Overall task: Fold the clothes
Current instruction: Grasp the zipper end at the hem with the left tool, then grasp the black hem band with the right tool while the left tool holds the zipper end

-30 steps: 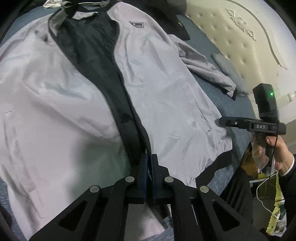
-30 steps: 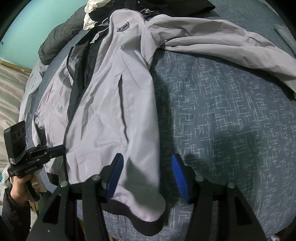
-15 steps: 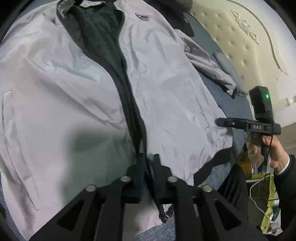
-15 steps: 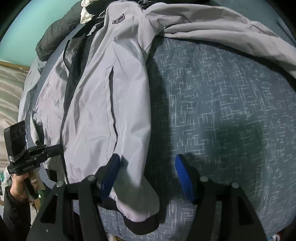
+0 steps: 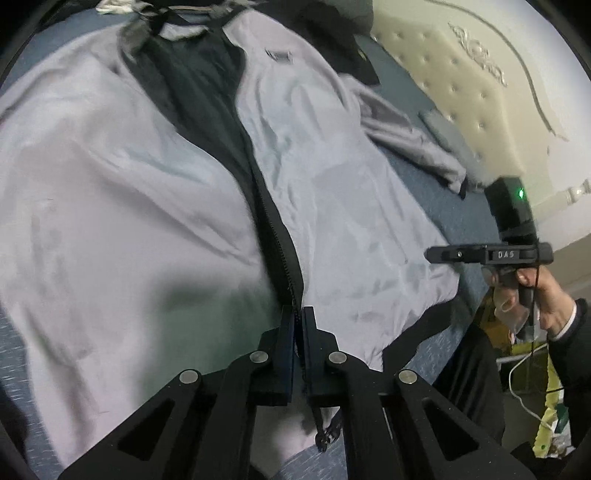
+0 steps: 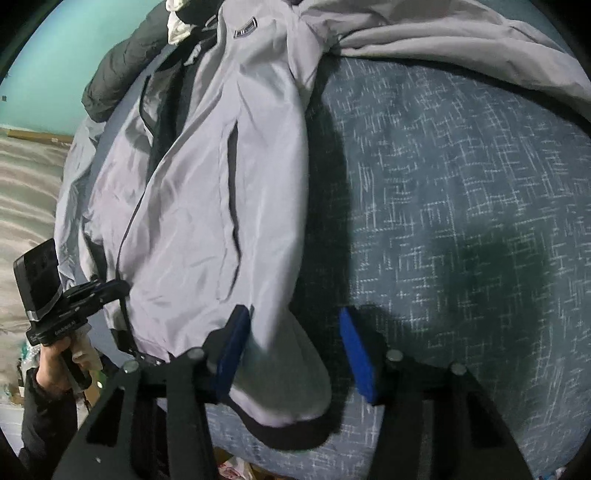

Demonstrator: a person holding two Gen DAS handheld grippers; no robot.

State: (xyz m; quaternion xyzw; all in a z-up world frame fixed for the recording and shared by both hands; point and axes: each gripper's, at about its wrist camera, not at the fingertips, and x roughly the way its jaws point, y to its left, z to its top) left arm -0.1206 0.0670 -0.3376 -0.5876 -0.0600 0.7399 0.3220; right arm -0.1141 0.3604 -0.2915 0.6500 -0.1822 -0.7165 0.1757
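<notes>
A light grey jacket (image 5: 332, 184) with black lining lies open, front up, on the bed. My left gripper (image 5: 298, 314) is shut on the black zipper edge near the hem, and the zipper pull (image 5: 325, 439) dangles below its fingers. In the right wrist view the same jacket (image 6: 221, 184) shows its right front panel and pocket slit. My right gripper (image 6: 293, 314) hangs over the hem corner with its jaws closing. The grey fabric lies between the blue pads (image 6: 354, 354), and the right pad stands off it. Each gripper shows in the other's view, held by a hand (image 5: 432, 254) (image 6: 118, 286).
The bed has a blue patterned cover (image 6: 461, 203). The jacket's loose sleeve (image 6: 443, 33) trails to the right, toward a cream tufted headboard (image 5: 461, 74). Dark clothes (image 6: 122, 62) are piled beyond the collar. The bed's near edge runs just under both grippers, with clutter on the floor (image 5: 546, 424).
My left gripper opened a little around the zipper edge, then shut on it again. My right gripper came closer over the hem corner and its jaws narrowed.
</notes>
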